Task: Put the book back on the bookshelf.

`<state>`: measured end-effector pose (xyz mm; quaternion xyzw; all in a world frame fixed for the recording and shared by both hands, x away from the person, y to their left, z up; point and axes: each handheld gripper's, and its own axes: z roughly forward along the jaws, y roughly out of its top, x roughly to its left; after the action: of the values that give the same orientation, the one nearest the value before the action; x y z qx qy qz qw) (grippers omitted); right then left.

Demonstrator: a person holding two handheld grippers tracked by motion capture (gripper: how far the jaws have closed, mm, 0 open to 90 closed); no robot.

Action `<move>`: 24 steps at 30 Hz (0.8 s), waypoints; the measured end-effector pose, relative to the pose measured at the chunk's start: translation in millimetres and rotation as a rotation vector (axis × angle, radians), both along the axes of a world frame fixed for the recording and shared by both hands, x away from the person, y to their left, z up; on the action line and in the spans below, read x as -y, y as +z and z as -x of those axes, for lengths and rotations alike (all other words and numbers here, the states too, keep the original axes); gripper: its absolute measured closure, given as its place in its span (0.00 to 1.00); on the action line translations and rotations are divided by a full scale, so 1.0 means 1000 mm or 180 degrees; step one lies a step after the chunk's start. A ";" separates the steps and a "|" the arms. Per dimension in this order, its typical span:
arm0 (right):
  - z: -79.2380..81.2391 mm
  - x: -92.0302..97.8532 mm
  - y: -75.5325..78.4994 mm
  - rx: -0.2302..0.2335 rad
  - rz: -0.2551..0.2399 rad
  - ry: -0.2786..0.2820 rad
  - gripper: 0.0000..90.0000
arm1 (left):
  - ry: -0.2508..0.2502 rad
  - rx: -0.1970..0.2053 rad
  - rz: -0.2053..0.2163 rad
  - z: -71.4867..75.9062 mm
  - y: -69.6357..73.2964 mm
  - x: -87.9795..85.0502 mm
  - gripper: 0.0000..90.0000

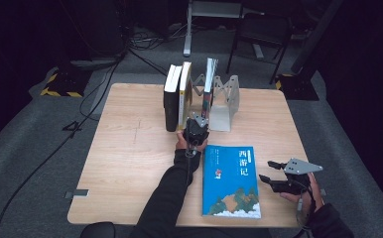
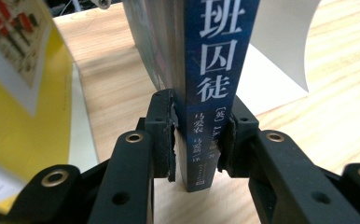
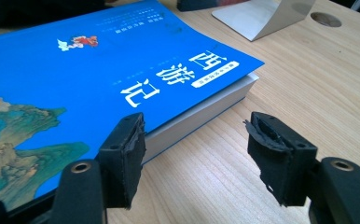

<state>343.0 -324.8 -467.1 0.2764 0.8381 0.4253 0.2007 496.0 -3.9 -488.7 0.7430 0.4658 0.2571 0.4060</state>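
A thin dark blue book [image 1: 209,82] stands upright in a metal bookend rack [image 1: 227,106] at the back of the table. My left gripper [image 1: 196,130] reaches it from the front. In the left gripper view the book's spine [image 2: 215,56] with white characters sits between my left gripper's [image 2: 199,140] pads, which press on its lower end. A bright blue book [image 1: 230,181] lies flat near the front edge. My right gripper [image 1: 265,170] rests just right of it, open. In the right gripper view that book's [image 3: 75,79] corner lies by the left jaw, and bare wood shows between my right gripper's [image 3: 197,135] jaws.
A black book [image 1: 171,99] and a yellow book [image 1: 184,91] stand upright left of the held one; the yellow cover [image 2: 24,116] is close by the left jaw. The rack's white metal plate [image 2: 280,42] stands to the right. The wooden table [image 1: 130,163] is bare at left.
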 end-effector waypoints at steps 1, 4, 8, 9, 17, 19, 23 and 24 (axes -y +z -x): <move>0.000 0.000 0.000 0.0000 0.0000 0.0000 0.41 | 0.0000 0.0000 0.0000 0.000 0.000 0.000 0.77; 0.000 0.002 0.001 0.0001 -0.0021 0.0004 0.41 | -0.0004 -0.0022 -0.0024 -0.009 0.001 0.005 0.77; -0.001 0.004 0.000 -0.0020 -0.0039 -0.0003 0.41 | -0.0013 -0.0019 -0.0080 -0.011 0.002 0.007 0.77; -0.001 0.004 0.000 -0.0018 -0.0031 -0.0001 0.41 | -0.0019 -0.0034 -0.0080 -0.011 0.002 0.006 0.76; 0.000 0.002 0.000 -0.0012 0.0002 -0.0007 0.40 | -0.0108 -0.0029 -0.0128 0.002 0.002 -0.002 0.69; 0.000 0.001 0.000 -0.0021 0.0006 -0.0004 0.40 | -0.0158 -0.0008 -0.0169 0.005 0.004 -0.005 0.67; 0.000 0.002 -0.001 -0.0023 0.0016 -0.0005 0.40 | -0.0195 0.0003 -0.0268 0.007 0.006 -0.007 0.66; 0.000 0.002 -0.001 -0.0023 0.0016 -0.0005 0.40 | -0.0218 -0.0005 -0.0307 0.009 0.006 -0.010 0.66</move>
<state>343.3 -326.5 -467.7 0.2781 0.8396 0.4221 0.1987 487.2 5.6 -482.4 0.7775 0.4275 0.2646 0.3778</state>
